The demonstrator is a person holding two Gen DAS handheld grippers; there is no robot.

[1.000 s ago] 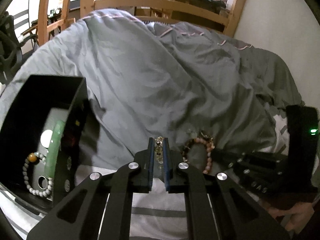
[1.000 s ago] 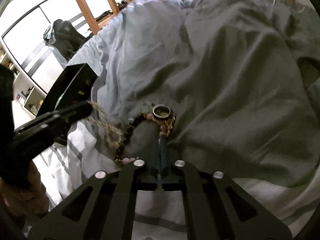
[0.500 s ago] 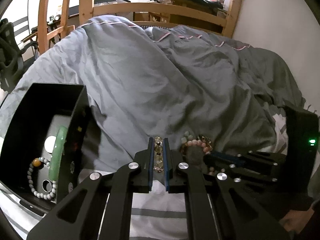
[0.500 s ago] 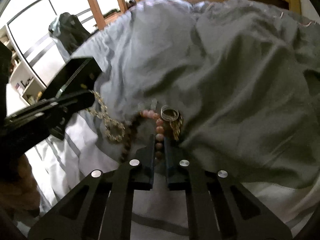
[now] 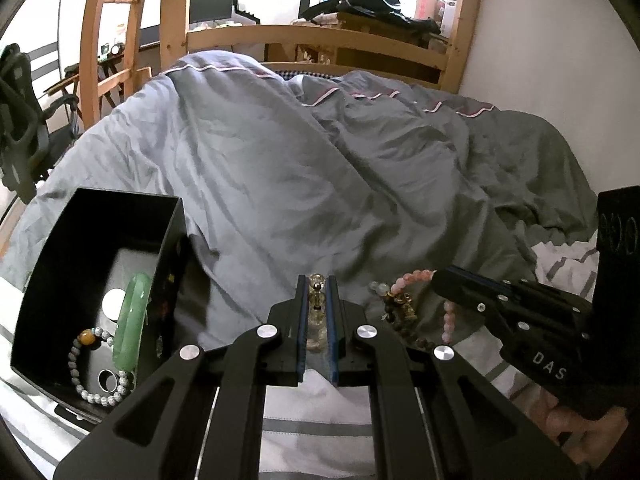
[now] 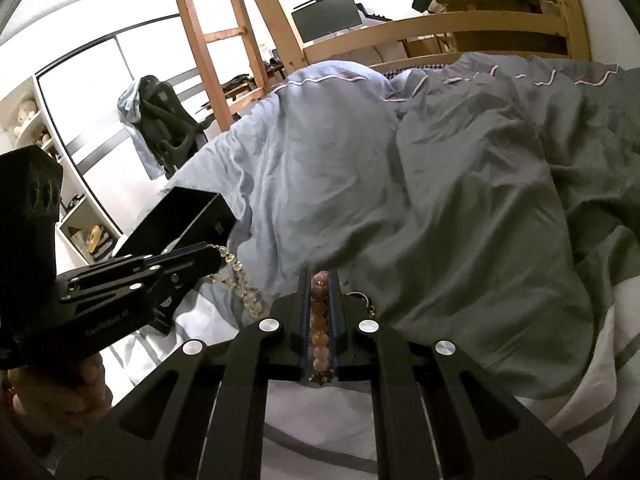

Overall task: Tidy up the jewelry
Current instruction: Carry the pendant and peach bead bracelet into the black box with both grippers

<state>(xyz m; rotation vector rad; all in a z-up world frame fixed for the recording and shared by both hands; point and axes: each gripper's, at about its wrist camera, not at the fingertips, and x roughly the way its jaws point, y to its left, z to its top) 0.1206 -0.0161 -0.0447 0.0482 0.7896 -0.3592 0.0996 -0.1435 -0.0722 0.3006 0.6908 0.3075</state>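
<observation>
My left gripper point(image 5: 317, 285) is shut on a clear crystal bead bracelet point(image 5: 316, 320), which hangs from it in the right wrist view point(image 6: 240, 284). My right gripper point(image 6: 320, 278) is shut on a pink bead bracelet point(image 6: 320, 320), lifted off the bed; it shows in the left wrist view point(image 5: 412, 278) with a dark bead strand point(image 5: 404, 320) hanging beside it. A black jewelry box point(image 5: 52, 240) at the left holds a green bangle point(image 5: 130, 320), a grey bead bracelet point(image 5: 84, 364) and a ring point(image 5: 107, 380).
A rumpled grey duvet point(image 5: 320, 168) covers the bed behind the jewelry. White striped sheet point(image 5: 316, 432) lies under the grippers. A wooden bed frame point(image 5: 320, 40) and ladder stand behind. The box also shows in the right wrist view point(image 6: 180, 220).
My right gripper closed on the pink bead bracelet and lifted it off the duvet. My left gripper rose with the crystal bracelet still held.
</observation>
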